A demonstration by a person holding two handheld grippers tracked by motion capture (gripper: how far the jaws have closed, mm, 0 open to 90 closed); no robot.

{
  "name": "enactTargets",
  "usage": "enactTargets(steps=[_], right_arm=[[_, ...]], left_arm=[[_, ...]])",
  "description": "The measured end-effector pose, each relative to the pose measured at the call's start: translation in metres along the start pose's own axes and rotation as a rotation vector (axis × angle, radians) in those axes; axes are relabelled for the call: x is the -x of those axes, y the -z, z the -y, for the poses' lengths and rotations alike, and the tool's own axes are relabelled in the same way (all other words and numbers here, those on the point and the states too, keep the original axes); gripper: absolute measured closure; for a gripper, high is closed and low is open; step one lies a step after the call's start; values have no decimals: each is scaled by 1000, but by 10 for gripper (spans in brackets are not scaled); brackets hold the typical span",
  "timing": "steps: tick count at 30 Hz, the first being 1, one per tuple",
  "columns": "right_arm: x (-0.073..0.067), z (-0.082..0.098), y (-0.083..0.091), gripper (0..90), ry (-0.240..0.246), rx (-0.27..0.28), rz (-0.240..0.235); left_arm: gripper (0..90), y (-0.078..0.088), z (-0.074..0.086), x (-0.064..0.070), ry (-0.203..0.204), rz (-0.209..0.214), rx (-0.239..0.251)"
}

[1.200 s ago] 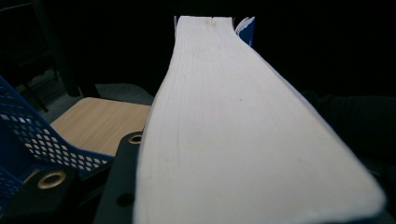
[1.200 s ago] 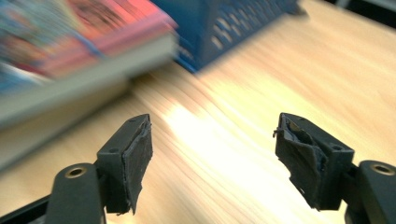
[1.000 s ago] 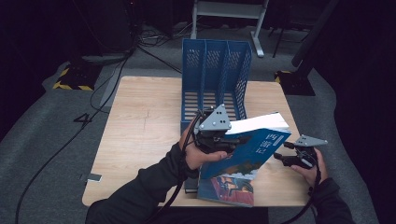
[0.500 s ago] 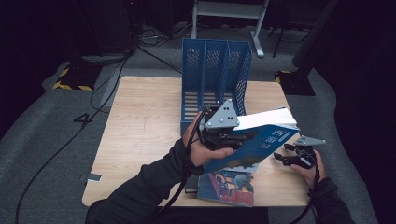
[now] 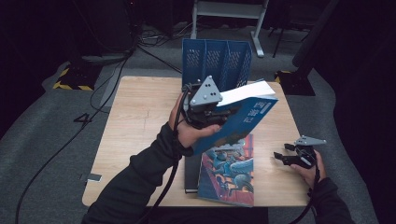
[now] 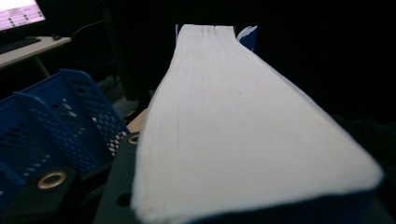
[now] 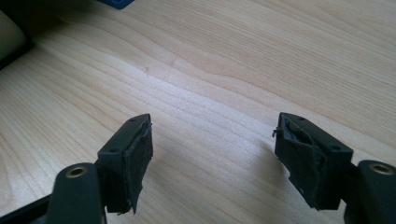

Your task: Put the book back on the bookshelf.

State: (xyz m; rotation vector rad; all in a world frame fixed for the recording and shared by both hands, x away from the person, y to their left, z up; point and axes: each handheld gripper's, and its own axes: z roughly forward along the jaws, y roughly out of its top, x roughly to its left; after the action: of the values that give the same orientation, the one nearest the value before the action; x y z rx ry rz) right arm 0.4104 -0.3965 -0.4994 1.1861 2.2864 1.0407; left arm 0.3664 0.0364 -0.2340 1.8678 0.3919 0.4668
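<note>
Since the earlier frame, my left gripper (image 5: 212,109) has raised the blue book (image 5: 243,119) off the second book (image 5: 227,170) at lower centre; it now sits tilted at frame centre, page edge up, clamped in my jaws before the blue file rack (image 5: 217,58). White characters on its cover are too small to read. My right gripper (image 5: 292,157) rests at lower right, jaws apart and holding nothing, over the pale wooden table (image 5: 135,116). Grey carpet and cables surround it in a dark room.
</note>
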Motion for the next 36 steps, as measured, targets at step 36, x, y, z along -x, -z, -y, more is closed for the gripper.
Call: enactTargets(steps=[36], right_arm=[[-10, -2, -6, 285, 21, -15, -19]], left_arm=[[610, 12, 16, -125, 249, -435, -59]])
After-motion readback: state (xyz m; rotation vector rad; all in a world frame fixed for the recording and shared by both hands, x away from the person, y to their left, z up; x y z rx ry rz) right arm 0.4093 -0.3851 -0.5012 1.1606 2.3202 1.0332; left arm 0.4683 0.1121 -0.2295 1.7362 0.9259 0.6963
